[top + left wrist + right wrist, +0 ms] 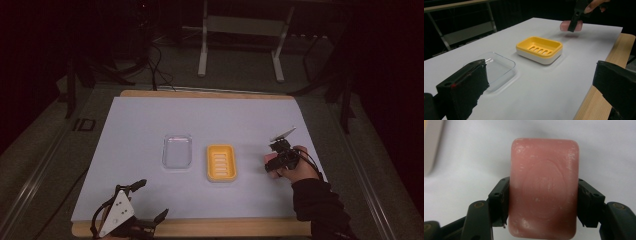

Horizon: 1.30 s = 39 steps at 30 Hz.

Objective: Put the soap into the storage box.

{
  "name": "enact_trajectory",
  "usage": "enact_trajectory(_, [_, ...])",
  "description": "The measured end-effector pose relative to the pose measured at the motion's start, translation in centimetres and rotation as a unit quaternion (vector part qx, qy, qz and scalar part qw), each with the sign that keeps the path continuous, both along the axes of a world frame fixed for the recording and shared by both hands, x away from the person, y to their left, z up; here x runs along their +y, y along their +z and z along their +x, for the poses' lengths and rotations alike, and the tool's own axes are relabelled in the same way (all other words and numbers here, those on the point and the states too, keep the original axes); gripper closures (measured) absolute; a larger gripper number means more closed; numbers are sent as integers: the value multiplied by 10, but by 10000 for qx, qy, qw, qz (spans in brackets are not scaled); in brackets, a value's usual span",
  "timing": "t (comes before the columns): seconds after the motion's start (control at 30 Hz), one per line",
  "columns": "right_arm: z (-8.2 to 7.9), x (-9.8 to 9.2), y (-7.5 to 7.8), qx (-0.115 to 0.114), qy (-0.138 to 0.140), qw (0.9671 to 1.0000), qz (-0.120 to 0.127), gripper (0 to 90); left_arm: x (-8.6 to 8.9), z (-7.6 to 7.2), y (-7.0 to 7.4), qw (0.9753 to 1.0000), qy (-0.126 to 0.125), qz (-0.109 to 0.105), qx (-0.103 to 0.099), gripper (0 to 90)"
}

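Two black jaws of the right gripper (543, 202) press on the long sides of a pink soap bar (543, 190), one jaw to each side, so the bar is clamped flat between them with its stamped face toward the camera. Gripping across the narrow width probably keeps the slippery bar from twisting. In the left gripper view the bar (571, 25) hangs just above the white table sheet (549, 95), a faint shadow beneath it, so it looks lifted clear, not resting.

Position of bar: to the right of the yellow soap dish (221, 162), near it but apart, toward the sheet's right edge. The dish has a slotted yellow tray in a white base and is empty; a judgement only, but it seems the likely target. A clear plastic lid (177, 151) lies just left of the dish, open side up, leaving the dish free.

Left gripper (145, 202) sits at the near table edge, jaws spread wide, holding nothing, well away from the bar.
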State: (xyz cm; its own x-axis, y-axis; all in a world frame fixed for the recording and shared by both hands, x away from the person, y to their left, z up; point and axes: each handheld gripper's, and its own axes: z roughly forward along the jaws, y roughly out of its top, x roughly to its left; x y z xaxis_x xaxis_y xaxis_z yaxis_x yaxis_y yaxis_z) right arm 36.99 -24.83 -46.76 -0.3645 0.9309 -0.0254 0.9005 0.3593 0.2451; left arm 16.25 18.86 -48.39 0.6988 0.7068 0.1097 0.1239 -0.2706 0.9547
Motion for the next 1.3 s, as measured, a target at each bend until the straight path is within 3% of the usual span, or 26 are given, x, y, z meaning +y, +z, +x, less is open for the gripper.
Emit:
enact_trajectory(0.3, [-1,17,23,-163,-215,9996,99,374,0,0,0,10000,2,-20,1,3])
enact_trajectory(0.57, [2,29,40,-292,-292,9991,26,375,0,0,0,10000,-1,-7,-7,3])
enact_trajectory(0.63, [2,36,49,-422,-299,9987,33,374,0,0,0,10000,-4,-8,-5,3])
enact_trajectory(1.0, [2,69,77,-722,-251,9969,203,375,0,0,0,10000,-6,-12,-9,3])
enact_trajectory(1.3, [-3,97,86,-926,-237,9943,464,375,-1,0,0,10000,-18,-3,-14,3])
